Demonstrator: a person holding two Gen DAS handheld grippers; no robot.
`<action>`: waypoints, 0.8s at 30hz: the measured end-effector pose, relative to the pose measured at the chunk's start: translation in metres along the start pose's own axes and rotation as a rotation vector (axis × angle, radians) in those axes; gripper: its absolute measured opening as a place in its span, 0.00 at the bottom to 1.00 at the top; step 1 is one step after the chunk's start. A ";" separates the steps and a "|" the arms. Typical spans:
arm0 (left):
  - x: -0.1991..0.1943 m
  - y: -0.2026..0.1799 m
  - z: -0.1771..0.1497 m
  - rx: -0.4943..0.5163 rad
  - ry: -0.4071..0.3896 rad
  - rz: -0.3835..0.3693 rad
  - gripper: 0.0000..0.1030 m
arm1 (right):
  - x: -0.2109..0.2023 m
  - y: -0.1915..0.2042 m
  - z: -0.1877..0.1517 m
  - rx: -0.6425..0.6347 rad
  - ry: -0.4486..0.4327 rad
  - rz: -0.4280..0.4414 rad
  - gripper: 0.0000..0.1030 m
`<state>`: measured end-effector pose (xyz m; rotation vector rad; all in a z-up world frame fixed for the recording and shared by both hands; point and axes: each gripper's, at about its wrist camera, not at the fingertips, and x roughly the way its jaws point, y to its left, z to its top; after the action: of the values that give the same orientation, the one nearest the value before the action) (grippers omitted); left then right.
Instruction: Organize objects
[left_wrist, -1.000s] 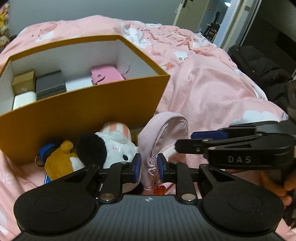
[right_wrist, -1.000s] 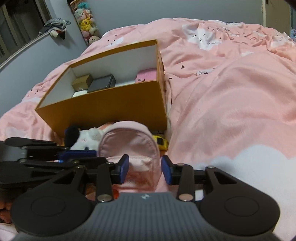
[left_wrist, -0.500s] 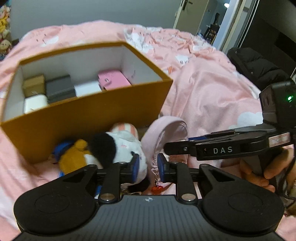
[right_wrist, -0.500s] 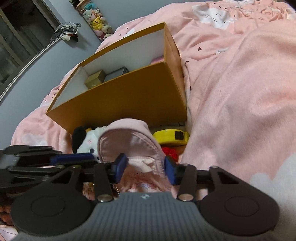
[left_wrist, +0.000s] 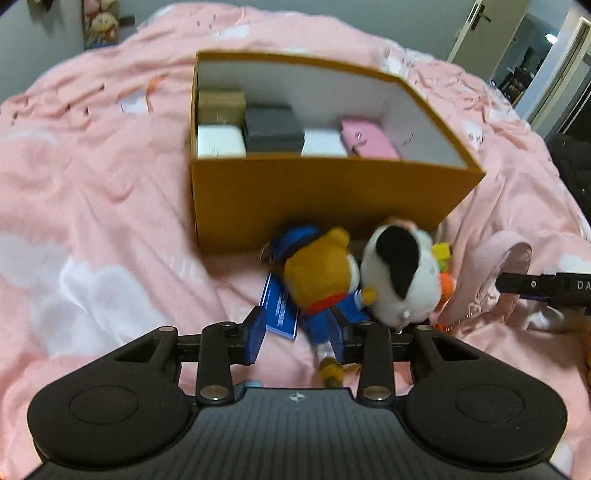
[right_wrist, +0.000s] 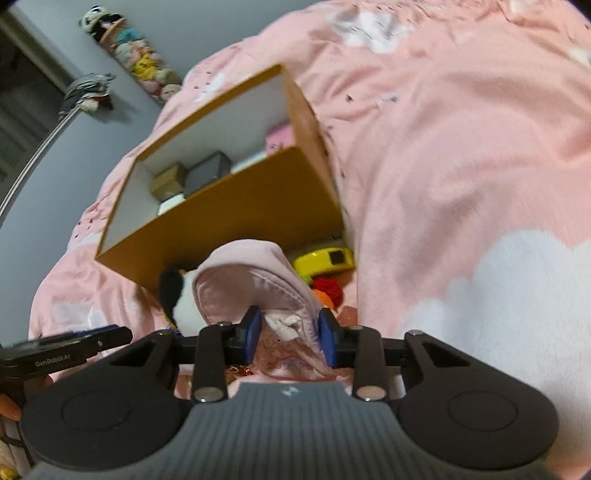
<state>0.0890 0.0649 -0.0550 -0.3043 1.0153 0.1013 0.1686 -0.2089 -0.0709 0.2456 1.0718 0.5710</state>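
Observation:
An orange box stands open on the pink bedspread with several small boxes and a pink wallet inside. In front of it lie a brown plush in blue and a white plush with a black ear. My left gripper hovers low over the brown plush, its jaws opening, the plush's legs and a blue card between them, nothing gripped. My right gripper is closing on a small pink backpack, whose fabric bunches between the pads. The backpack shows at the right of the left wrist view.
A yellow tape measure and a red item lie by the box's right corner. The pink bedspread rises in a big fold on the right. Shelved plush toys line the far wall. A doorway is far right.
My left gripper swung left, away from the backpack to above the brown plush, and its jaws widened. The right gripper rolled and its jaws narrowed onto the backpack.

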 end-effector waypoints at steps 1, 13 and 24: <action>0.004 0.002 0.000 -0.008 0.017 -0.020 0.43 | 0.003 0.000 -0.002 -0.001 0.004 -0.011 0.35; 0.007 -0.034 0.000 0.067 -0.104 -0.168 0.50 | 0.032 -0.008 -0.001 0.013 0.011 -0.046 0.43; 0.015 -0.065 0.017 0.139 -0.126 -0.125 0.56 | -0.007 -0.007 0.006 0.029 -0.098 -0.064 0.36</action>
<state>0.1253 0.0070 -0.0467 -0.2307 0.8712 -0.0622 0.1739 -0.2178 -0.0661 0.2610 0.9905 0.4812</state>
